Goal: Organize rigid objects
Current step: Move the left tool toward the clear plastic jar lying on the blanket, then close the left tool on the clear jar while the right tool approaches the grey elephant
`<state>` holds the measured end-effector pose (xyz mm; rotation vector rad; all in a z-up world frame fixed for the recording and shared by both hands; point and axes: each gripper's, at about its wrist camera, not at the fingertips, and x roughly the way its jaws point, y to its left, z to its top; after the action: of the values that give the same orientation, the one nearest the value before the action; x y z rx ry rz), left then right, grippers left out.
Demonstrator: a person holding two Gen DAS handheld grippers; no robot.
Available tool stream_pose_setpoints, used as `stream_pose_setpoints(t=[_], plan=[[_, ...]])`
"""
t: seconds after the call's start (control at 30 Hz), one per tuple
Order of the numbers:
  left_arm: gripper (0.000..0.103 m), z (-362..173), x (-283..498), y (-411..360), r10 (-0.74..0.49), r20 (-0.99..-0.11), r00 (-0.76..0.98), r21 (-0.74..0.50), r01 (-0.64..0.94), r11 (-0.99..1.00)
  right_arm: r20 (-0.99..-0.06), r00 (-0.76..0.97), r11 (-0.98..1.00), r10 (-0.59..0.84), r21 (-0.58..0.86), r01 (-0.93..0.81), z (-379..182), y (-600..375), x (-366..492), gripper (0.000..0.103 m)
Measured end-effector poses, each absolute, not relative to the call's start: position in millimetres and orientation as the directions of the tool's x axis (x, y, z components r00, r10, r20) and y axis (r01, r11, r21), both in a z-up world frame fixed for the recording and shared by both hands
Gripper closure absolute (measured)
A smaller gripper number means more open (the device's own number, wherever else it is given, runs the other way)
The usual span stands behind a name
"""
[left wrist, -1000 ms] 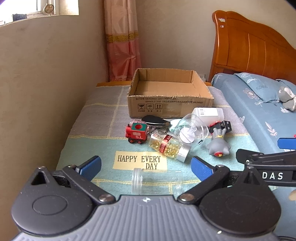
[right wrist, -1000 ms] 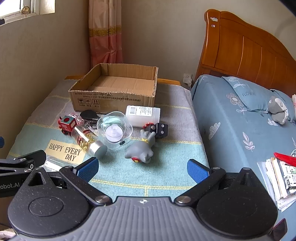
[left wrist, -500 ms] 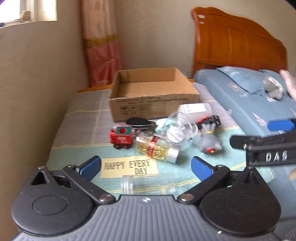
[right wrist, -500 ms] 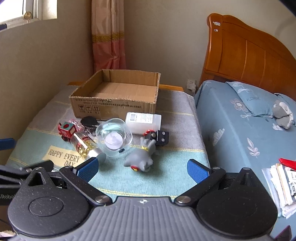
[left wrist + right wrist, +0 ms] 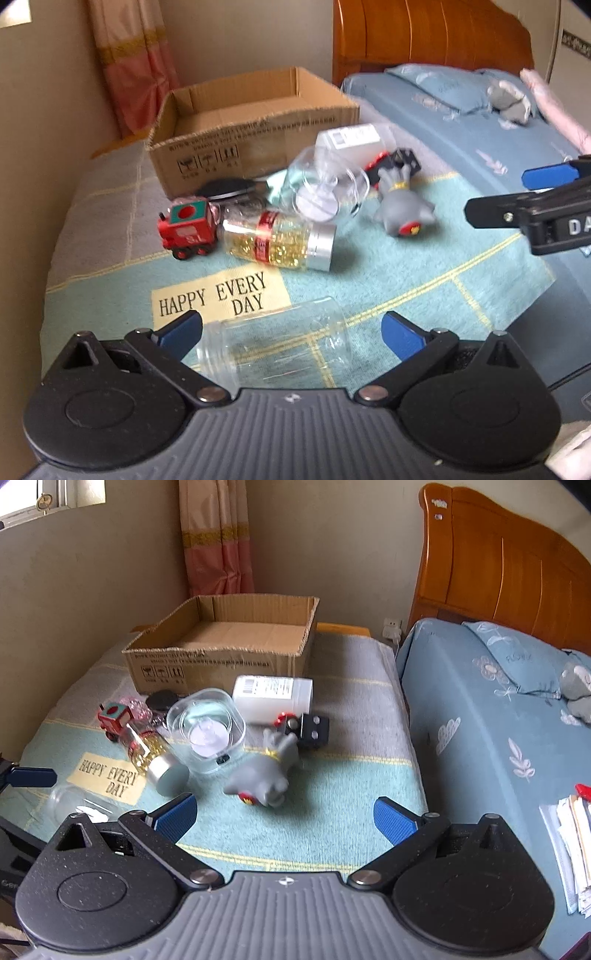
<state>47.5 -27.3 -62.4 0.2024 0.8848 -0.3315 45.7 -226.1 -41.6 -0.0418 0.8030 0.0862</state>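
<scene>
The left gripper (image 5: 291, 332) hangs low over the mat (image 5: 388, 266), its jaws spread wide with an empty clear plastic jar (image 5: 273, 343) lying on its side between the blue pads — whether either pad touches the jar cannot be told. The right gripper (image 5: 284, 816) is held above the mat's near edge, jaws spread too and holding nothing; in the left wrist view it enters at 3 o'clock.

The loose things sit in a cluster in the middle of the mat. From the right wrist view, the cardboard box (image 5: 221, 664) stands open at 12 o'clock, behind the rest. Just in front of it lies a white bottle (image 5: 273, 694) on its side, and at 11 o'clock a clear square container (image 5: 207, 727) tipped over with a small white piece inside. A gold-flecked bottle (image 5: 155, 753) with a silver cap lies at 10 o'clock, its neck beside a red toy train (image 5: 114, 718). A grey rubber figure (image 5: 266, 771) lies nearest this gripper, straight ahead at 12 o'clock, with a black block (image 5: 314, 731) just behind it. A dark flat object (image 5: 160, 700) rests against the box front — too small to identify. The mat's yellow patch (image 5: 218, 297) reads "HAPPY EVERY DAY". A blue-sheeted bed (image 5: 498, 720) runs along at 3 o'clock.
</scene>
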Motion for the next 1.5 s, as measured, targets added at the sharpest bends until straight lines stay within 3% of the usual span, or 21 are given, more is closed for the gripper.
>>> stream_pose_setpoints(t=[0.17, 0.57, 0.77, 1.13, 1.27, 1.5], plan=[[0.001, -74, 49, -36, -0.142, -0.79, 0.597, 0.132, 0.392, 0.91, -0.743, 0.663, 0.992, 0.092, 0.01, -0.126, -57, -230, 50, 0.0], [0.001, -80, 53, 2, -0.082, -0.776, 0.625, 0.175, 0.338, 0.925, -0.784, 0.606, 0.98, 0.134, 0.013, -0.199, -91, -227, 66, 0.0], [0.001, -72, 49, 20, -0.106, -0.735, 0.67, 0.157, 0.32, 0.934, -0.796, 0.585, 0.977, 0.152, 0.034, -0.209, -99, -222, 72, 0.0], [0.001, -99, 61, 26, -0.111, -0.804, 0.584, 0.1, 0.317, 0.943, -0.816, 0.545, 0.962, 0.195, 0.052, -0.267, -114, -219, 77, 0.0], [0.001, -106, 71, 22, -0.129, -0.811, 0.571, 0.081, 0.329, 0.941, -0.818, 0.55, 0.949, 0.169, -0.016, -0.315, -118, -213, 75, 0.0], [0.001, -108, 91, 18, -0.17, -0.799, 0.577, 0.05, 0.345, 0.937, -0.757, 0.601, 0.907, 0.256, -0.026, -0.42, -123, -223, 69, 0.0]])
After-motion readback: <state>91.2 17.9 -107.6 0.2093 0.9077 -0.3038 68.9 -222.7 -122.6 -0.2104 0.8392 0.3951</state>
